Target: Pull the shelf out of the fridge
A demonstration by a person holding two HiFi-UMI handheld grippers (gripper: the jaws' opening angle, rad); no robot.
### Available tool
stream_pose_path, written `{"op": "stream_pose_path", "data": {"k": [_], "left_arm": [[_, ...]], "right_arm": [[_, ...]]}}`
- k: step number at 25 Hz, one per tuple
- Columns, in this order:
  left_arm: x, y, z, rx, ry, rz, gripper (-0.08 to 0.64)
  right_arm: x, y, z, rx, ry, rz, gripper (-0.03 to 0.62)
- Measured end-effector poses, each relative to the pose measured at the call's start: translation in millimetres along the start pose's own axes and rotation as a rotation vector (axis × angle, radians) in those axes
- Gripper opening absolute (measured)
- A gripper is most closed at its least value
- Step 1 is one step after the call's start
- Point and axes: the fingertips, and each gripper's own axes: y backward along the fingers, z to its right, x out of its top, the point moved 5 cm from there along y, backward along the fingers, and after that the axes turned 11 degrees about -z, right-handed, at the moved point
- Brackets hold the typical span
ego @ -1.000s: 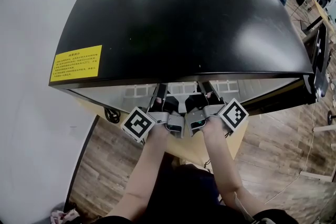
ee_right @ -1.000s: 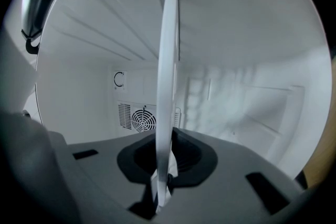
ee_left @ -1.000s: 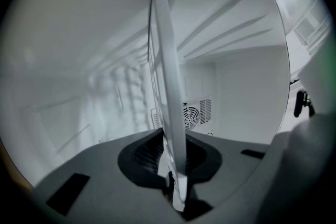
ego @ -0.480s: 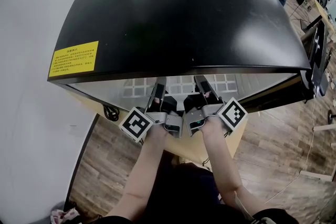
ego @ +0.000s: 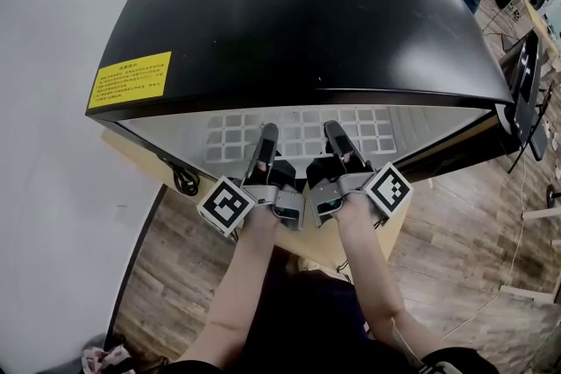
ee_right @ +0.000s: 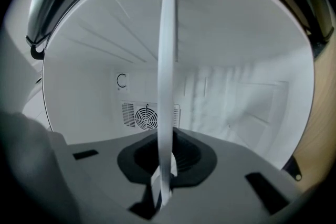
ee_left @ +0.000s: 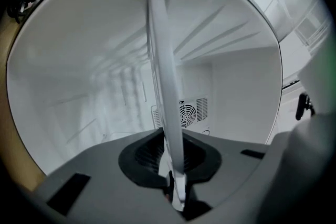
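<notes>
Right beneath the camera, the left gripper [ego: 266,138] and the right gripper [ego: 338,136] sit side by side and level, each clamped on the front edge of the white shelf [ego: 219,134]. Paired like this near the middle, they can draw it straight, so it is less likely to skew on its side supports. In both gripper views the shelf runs edge-on between the pads as a thin white band, pinched tight. The left jaws have just closed a touch further on it.

The shelf sticks partly out from under the black top of the fridge [ego: 298,22], with its gridded front strip exposed and the rest inside the white cabinet. Further back, a round fan vent [ee_right: 146,116] sits on the rear wall.

From above, the top hides how much of the shelf is left inside. Neither gripper view shows its side edges on their ledges, so I cannot tell whether it runs free.
</notes>
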Motion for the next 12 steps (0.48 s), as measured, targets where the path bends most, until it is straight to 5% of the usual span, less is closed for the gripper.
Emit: {"op": "stream_pose_path", "data": {"k": [12], "left_arm": [[-13, 18, 7, 0.0, 0.007, -0.001, 0.041]], "right_arm": [[-12, 20, -3, 0.0, -0.004, 0.012, 0.011]]}}
